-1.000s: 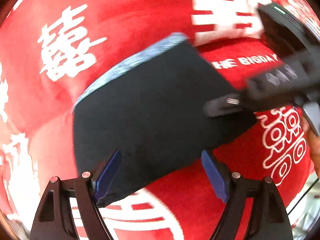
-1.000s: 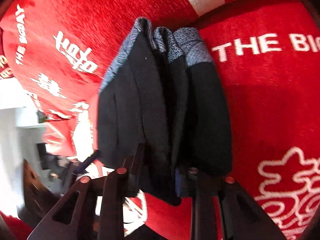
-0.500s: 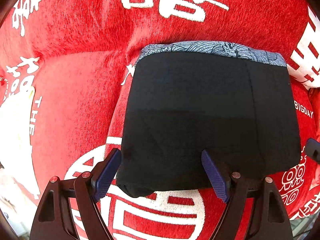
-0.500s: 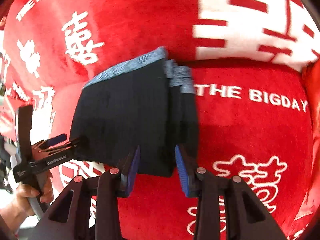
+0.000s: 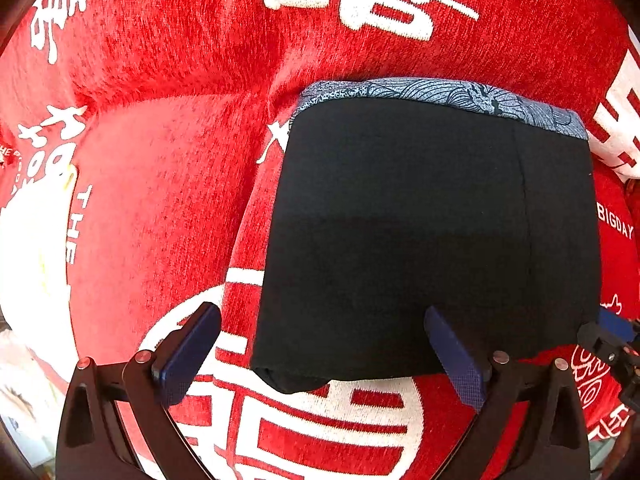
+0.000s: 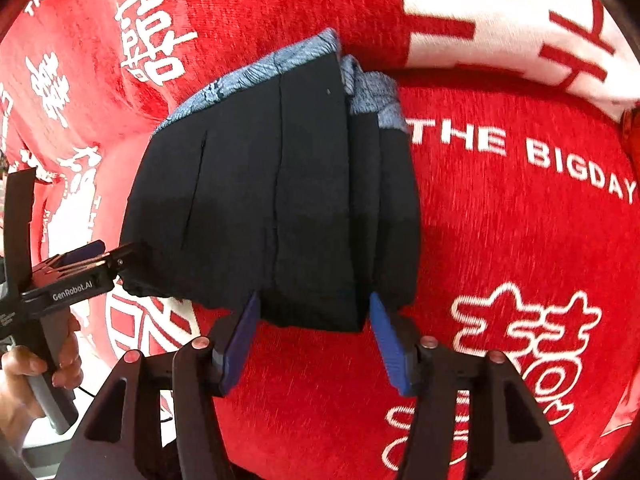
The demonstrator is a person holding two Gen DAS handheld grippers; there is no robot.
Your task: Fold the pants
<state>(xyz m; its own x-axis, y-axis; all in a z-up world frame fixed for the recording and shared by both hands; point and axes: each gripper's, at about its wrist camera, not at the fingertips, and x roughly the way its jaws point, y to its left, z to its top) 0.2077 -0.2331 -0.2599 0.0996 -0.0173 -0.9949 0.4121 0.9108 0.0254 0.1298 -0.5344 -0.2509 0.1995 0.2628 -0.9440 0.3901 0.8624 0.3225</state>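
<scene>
- In the left wrist view, your left gripper [image 5: 320,354] is standing spread wide along the bottom edge, its jaws having just been opening; its left blue pad [image 5: 188,354] is sitting over the red blanket [image 5: 160,208], clear of the cloth, and its right pad is lying over the lower edge of the garment without pinching it.
- The folded black pants [image 5: 432,236] are lying flat in the centre and right of that frame, with the grey-blue patterned waistband [image 5: 440,94] running along their upper edge.
- At the far right edge of the same view, a blue tip of your right gripper [image 5: 612,340] is showing just beside the pants' lower right corner.
- In the right wrist view, your left hand [image 6: 28,376] is gripping its tool's handle at the lower left, and that tool's tip is sitting just at the pants' left corner.
- The pants [image 6: 272,208] are resting in the middle of this frame as a stacked bundle, layers showing on the right side.
- Your right gripper [image 6: 314,340] is partly spread at the bottom centre, jaws having just been opening; the bundle's lower edge is lying between the pads, not squeezed.
</scene>
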